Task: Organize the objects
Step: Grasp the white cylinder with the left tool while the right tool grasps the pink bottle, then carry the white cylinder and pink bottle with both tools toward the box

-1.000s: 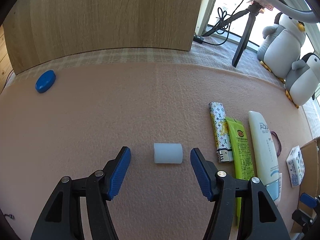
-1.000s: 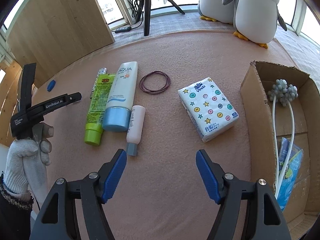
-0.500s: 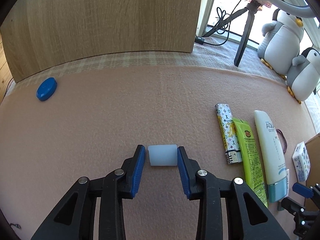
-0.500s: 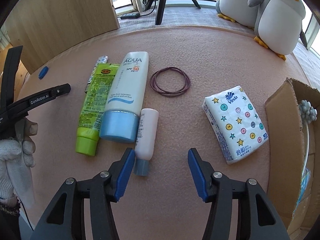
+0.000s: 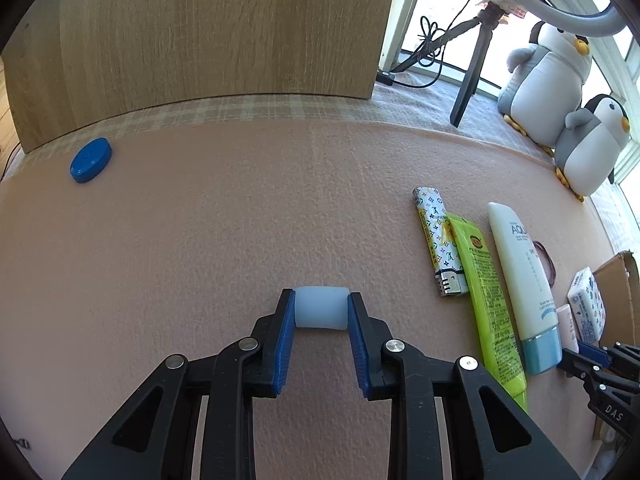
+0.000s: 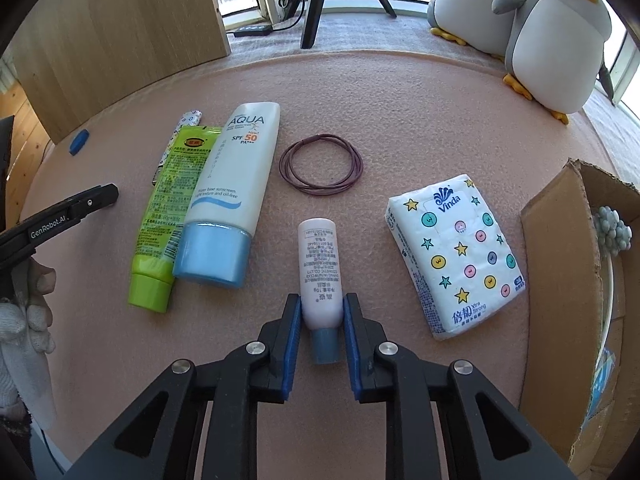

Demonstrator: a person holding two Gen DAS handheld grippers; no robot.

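My left gripper (image 5: 320, 312) is shut on a small white cylinder (image 5: 320, 306) that lies on the pink mat (image 5: 240, 220). My right gripper (image 6: 320, 312) is shut on a small pink bottle (image 6: 320, 264) with a blue-grey cap, lying on the mat with its cap toward me. Left of that bottle lie a white AQUA sunscreen tube (image 6: 232, 184), a green tube (image 6: 172, 208) and a patterned lighter (image 6: 188, 118). A ring of purple hair ties (image 6: 321, 167) and a Vinda tissue pack (image 6: 456, 256) rest farther right. The left gripper's tip (image 6: 86, 204) shows at the left of the right wrist view.
An open cardboard box (image 6: 560, 280) with items inside stands at the right edge. A blue lid (image 5: 91, 159) lies far left near a wooden panel (image 5: 200, 32). Two penguin plush toys (image 6: 552, 36) and a tripod (image 6: 316, 4) stand at the back. A gloved hand (image 6: 24, 320) holds the left gripper.
Both grippers went from open to shut: the left closed on the white cylinder, the right moved forward and left and closed on the pink bottle.
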